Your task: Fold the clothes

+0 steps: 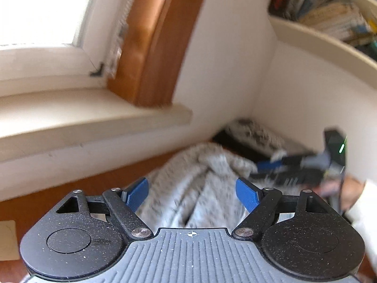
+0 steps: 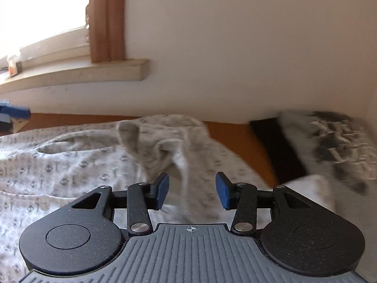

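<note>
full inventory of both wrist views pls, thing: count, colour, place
patterned garment: 1, light grey with small dark print, rumpled across the table ahead of both grippers
folded clothes: a stack of at least 2, black under grey-white with a dark print, far right by the wall corner
table: 1, orange-brown wood, under the clothes
window sill: 1, cream, on the wall at left
curtain: 1, brown, beside the window
bookshelf: 1, cream, holding books, upper right
left gripper: 1, black with blue pads, open, nothing between the pads
right gripper: 1, same build, open above the garment
hand: 1, white sleeve, behind the right gripper
</note>
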### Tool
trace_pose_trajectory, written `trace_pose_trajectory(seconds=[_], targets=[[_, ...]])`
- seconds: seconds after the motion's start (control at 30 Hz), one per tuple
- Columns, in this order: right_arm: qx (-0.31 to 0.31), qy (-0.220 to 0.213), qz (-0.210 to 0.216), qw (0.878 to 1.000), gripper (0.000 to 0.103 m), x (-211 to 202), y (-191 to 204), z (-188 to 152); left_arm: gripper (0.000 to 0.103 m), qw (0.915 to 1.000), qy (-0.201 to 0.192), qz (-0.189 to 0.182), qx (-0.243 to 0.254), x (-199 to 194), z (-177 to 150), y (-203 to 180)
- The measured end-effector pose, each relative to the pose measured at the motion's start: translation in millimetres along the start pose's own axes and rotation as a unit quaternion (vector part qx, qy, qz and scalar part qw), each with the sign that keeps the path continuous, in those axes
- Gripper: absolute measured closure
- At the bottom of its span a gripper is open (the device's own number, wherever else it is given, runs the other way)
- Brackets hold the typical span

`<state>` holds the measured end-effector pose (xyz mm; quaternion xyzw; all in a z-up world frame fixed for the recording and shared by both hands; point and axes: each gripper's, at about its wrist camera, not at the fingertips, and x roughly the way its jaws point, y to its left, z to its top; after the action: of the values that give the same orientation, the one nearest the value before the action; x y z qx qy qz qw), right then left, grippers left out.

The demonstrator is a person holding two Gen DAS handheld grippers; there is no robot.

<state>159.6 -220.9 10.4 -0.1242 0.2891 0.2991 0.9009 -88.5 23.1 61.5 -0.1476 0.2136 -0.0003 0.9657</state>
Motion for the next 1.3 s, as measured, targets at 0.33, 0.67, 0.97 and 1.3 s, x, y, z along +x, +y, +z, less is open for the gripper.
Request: trace_pose_trajectory(seconds=[0.33, 0.67, 0.97, 1.3], targets=[[0.022, -0.038, -0.09, 0.995, 0.1, 6.2, -33.9, 30.5, 0.019, 0.9972, -0.067, 0.028, 0.017, -61.7, 59.2, -26.3], [0.043, -0.036, -0.195, 0.979, 0.066, 19.4, -101.9, 77.9, 0.012, 0.9878, -0.098, 0.109, 0.051, -137.8, 85.9, -23.4], [0.021, -0.016, -0.109, 0.994, 0.06, -25.7, -114.7, 41.2, 0.012, 0.991, -0.032, 0.128, -0.019, -90.2, 19.7, 44.4], [-0.028, 0.001, -0.084, 0.996, 0.057, -49.0, -72.2, 3.0, 0.012, 0.9974, -0.029, 0.057, -0.033, -60.8, -29.9, 51.3]])
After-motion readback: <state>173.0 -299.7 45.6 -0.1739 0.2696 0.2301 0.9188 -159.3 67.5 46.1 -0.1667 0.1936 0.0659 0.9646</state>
